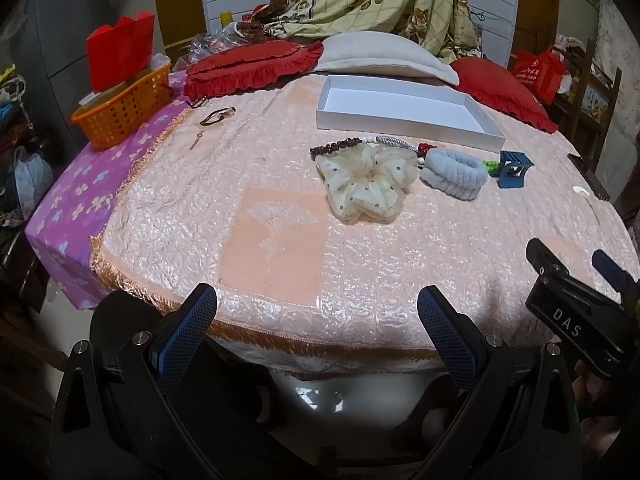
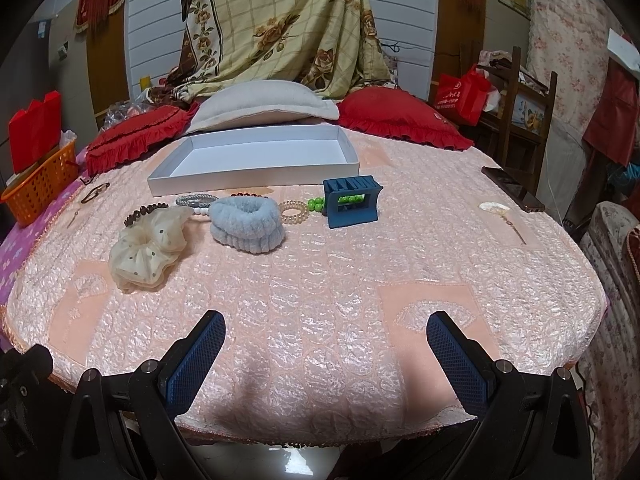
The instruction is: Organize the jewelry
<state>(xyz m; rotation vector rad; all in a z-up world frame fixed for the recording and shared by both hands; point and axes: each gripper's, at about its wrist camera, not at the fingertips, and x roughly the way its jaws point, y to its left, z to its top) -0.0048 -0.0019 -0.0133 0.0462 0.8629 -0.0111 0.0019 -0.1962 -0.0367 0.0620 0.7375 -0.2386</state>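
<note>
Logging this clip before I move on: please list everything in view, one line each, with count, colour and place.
Tray box: 1, white, empty, far centre of bed.
Scrunchie: 1, cream with dark dots, left of the row.
Fluffy band: 1, pale blue, beside the scrunchie.
Claw clip: 1, blue, right end of the row.
Bead bracelets: brown, green, behind the row.
Coil hair tie: 1, clear amber, between band and clip.
Basket: 1, orange, left edge.
Pillows: 2 red, 1 grey, at the head.
Phone: 1, dark, right side.
Bedspread: 1, pink.
Left gripper: open, empty.
Right gripper: open, empty.
</note>
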